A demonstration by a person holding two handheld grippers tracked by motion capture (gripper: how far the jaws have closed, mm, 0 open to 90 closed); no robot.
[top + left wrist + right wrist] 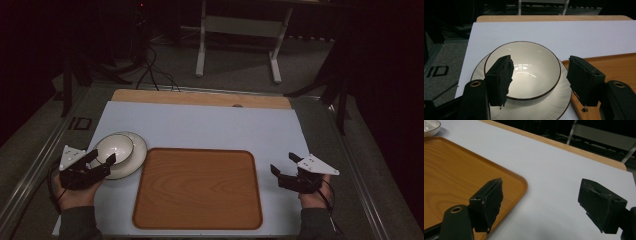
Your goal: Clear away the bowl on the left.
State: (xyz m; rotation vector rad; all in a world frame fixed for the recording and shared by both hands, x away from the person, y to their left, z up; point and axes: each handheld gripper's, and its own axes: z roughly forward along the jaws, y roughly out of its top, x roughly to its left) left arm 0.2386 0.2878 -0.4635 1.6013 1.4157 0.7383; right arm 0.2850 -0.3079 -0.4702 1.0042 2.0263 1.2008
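A white bowl (114,147) with a dark rim stands on a white plate (136,159) at the left of the white mat. My left gripper (103,157) hovers at the near left edge of the bowl, open, its pads not touching it. In the left gripper view the bowl (529,67) and plate (544,110) lie just beyond the jaws; one jaw overlaps the bowl's near rim, the other stands over the tray's corner (614,65). A bare wooden tray (197,190) lies in the middle. My right gripper (283,163) is open over the mat to the tray's right, as seen in its own view (541,197), with the tray (454,170) on its left.
The white mat (225,127) covers most of the table, with a wooden strip (200,97) at the far edge. Beyond it are a white table frame (237,35) and cables (150,70) on the grey floor. Metal rails run along both table sides.
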